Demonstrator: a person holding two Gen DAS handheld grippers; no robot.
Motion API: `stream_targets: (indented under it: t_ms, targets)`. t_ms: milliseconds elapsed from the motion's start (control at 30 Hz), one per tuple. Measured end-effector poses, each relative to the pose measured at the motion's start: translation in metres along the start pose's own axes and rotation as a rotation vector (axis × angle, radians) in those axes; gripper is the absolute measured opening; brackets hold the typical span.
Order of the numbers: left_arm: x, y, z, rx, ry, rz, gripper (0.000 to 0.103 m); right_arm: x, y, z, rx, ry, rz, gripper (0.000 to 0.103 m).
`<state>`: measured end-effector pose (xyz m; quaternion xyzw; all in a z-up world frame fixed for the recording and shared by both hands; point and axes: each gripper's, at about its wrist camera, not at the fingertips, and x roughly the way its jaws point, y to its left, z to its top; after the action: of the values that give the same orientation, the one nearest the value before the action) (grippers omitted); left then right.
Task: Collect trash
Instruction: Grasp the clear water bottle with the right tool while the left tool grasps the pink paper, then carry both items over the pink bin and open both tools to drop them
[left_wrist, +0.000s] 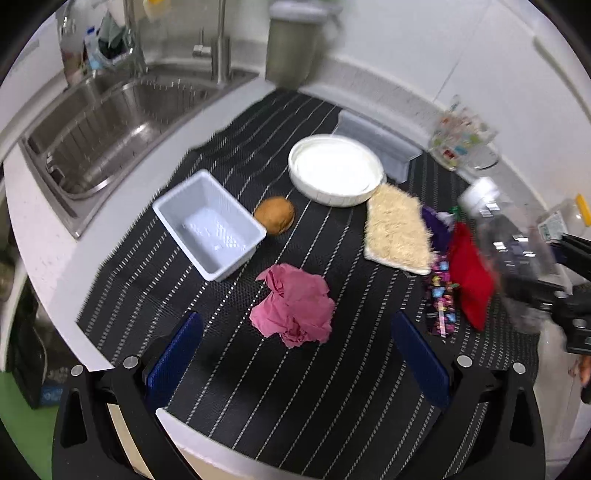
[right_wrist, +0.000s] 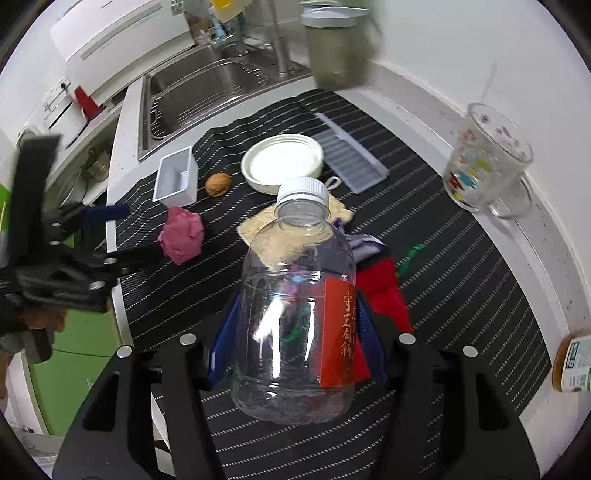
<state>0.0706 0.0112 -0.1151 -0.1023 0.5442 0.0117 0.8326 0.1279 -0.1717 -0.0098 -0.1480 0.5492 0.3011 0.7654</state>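
My right gripper (right_wrist: 295, 354) pinches the empty, light, crushable plastic bottle (right_wrist: 295, 314) by its belly above the mat's right side, while my left gripper (left_wrist: 295, 354), jaws spread, hangs over the soft crumpled pink paper (left_wrist: 293, 304), best squeezed mid-wad.

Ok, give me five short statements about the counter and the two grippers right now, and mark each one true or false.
1. The right gripper is clamped on a clear plastic bottle. True.
2. The bottle has no cap. False: a white cap is on it.
3. The left gripper holds the crumpled pink paper. False: its jaws stand open and the paper lies on the striped mat between and beyond them.
4. The white rectangular bin is empty. True.
5. The walnut sits inside the round white dish. False: it lies on the mat between the bin and the dish.
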Motion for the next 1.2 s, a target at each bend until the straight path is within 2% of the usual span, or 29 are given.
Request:
stream_targets:
  t_ms: [67, 133, 200, 233, 300, 333, 600, 833, 1033, 1200]
  targets:
    - [0.009, 0.001, 0.000, -0.021, 0.007, 0.001, 0.097, -0.001, -0.007, -0.002, 0.009, 0.002, -0.002, 0.059]
    - [0.017, 0.001, 0.000, -0.034, 0.020, 0.006, 0.078, -0.001, -0.012, -0.004, 0.015, 0.003, -0.003, 0.059]
    - [0.025, 0.001, -0.001, -0.050, 0.035, 0.008, 0.066, -0.001, -0.016, -0.006, 0.021, 0.003, 0.000, 0.059]
    - [0.028, 0.001, -0.002, -0.056, 0.039, 0.008, 0.054, -0.002, -0.018, -0.006, 0.023, 0.003, 0.001, 0.059]
    - [0.031, 0.001, -0.004, -0.063, 0.035, 0.006, 0.048, -0.002, -0.020, -0.008, 0.029, 0.000, 0.006, 0.059]
    - [0.031, -0.001, -0.005, -0.061, 0.029, 0.001, 0.040, -0.003, -0.022, -0.008, 0.028, -0.002, 0.007, 0.059]
    - [0.008, -0.014, -0.010, -0.031, -0.025, 0.005, 0.036, -0.012, -0.023, -0.011, -0.002, -0.041, 0.006, 0.059]
    - [-0.057, -0.023, -0.030, -0.052, -0.133, 0.010, 0.036, -0.024, -0.010, -0.012, -0.091, -0.095, 0.035, 0.059]
    - [-0.118, -0.012, -0.071, -0.131, -0.218, 0.077, 0.036, -0.028, 0.034, -0.018, -0.234, -0.117, 0.108, 0.059]
    - [-0.160, 0.015, -0.119, -0.227, -0.261, 0.148, 0.036, -0.031, 0.100, -0.025, -0.357, -0.126, 0.206, 0.059]
